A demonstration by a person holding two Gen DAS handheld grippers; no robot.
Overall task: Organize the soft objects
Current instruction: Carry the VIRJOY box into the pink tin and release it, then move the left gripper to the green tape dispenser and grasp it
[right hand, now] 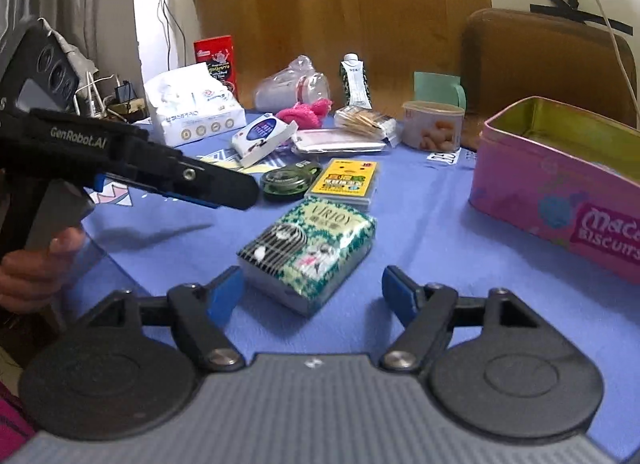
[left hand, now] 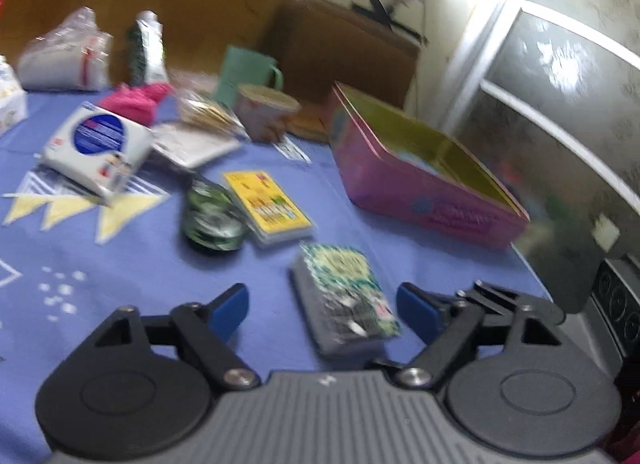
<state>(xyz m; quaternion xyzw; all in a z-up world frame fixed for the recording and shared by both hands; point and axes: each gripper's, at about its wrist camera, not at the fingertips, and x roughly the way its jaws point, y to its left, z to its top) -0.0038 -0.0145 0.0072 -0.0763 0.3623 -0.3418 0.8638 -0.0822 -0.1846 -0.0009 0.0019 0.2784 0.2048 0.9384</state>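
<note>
A green patterned tissue pack [right hand: 310, 250] lies on the blue tablecloth just ahead of my open right gripper [right hand: 312, 294]; it also shows in the left wrist view [left hand: 346, 298]. My left gripper [left hand: 322, 310] is open and empty, hovering close over that pack; it appears from the side in the right wrist view [right hand: 208, 188]. An open pink biscuit tin [right hand: 560, 180] stands to the right, also in the left wrist view [left hand: 424, 172]. A yellow tissue pack [right hand: 346, 182], a white-and-blue tissue pack [right hand: 262, 138] and a pink cloth [right hand: 306, 110] lie further back.
A green round tin [right hand: 286, 182], a large white tissue bag [right hand: 192, 106], a red box [right hand: 216, 60], a carton [right hand: 354, 80], a snack cup [right hand: 432, 126] and plastic wrappers [right hand: 340, 142] crowd the far side. A brown chair back [right hand: 544, 64] stands behind the tin.
</note>
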